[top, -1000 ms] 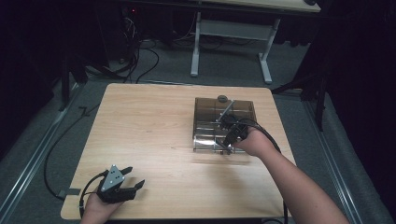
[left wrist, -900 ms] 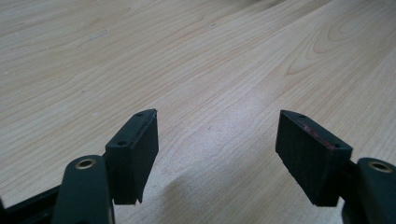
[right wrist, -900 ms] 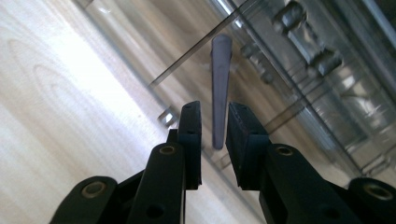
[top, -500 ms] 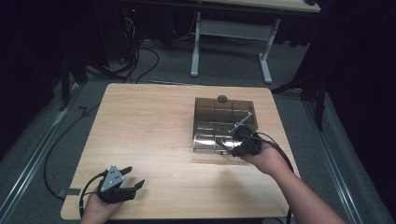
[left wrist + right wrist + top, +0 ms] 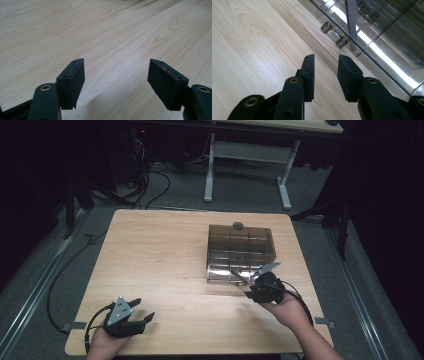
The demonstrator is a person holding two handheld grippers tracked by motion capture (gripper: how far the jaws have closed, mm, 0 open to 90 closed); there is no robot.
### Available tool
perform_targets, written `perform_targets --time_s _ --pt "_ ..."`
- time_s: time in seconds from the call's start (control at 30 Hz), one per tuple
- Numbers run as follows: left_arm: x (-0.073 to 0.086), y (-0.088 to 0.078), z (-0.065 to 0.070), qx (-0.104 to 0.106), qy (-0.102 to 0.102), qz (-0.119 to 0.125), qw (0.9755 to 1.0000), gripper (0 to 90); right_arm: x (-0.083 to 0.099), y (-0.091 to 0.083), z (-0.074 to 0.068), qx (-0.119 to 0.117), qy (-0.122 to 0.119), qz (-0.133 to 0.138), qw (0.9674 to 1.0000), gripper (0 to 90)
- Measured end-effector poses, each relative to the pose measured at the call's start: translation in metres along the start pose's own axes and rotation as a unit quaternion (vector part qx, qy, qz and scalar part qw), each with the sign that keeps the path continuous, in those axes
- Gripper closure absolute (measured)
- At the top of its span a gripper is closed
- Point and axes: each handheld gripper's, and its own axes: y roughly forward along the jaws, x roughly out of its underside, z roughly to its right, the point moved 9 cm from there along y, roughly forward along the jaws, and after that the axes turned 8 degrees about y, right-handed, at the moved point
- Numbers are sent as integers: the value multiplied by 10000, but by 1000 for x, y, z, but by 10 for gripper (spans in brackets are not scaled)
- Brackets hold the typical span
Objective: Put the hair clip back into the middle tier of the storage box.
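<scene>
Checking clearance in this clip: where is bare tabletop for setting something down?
The left half of the table is bare, from the smoky plastic box to the left tongs. Crowded: the box's front, where the right tongs stand open.

The clear plastic box (image 5: pixel 384 37) runs off the top and right edges of the right gripper view, its contents lost in glare, and the small dark knob (image 5: pixel 238 225) on its lid is too small to identify.

Table (image 5: pixel 165 250) brightly lit amid dark surroundings; glare streaks the clear box (image 5: pixel 387 45).
</scene>
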Motion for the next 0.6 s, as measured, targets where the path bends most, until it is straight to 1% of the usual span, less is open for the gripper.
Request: perform_targets --time_s 0.03,0.1,0.23,0.37,0.6 --pt "0 0 0 3 -4 -2 10000 303 3 1 -1 -2 6 83 10000 654" --pt "0 0 0 -3 -11 0 10000 303 8 1 -3 -102 99 277 9995 635" --pt "0 0 -1 -22 -25 0 10000 303 19 3 -3 -178 262 637 9975 613" --pt "0 0 -1 -32 -41 1 10000 303 31 7 -1 -165 297 923 9952 592" --pt "0 0 -1 -50 -49 2 10000 302 50 14 0 -115 349 1295 9909 574"
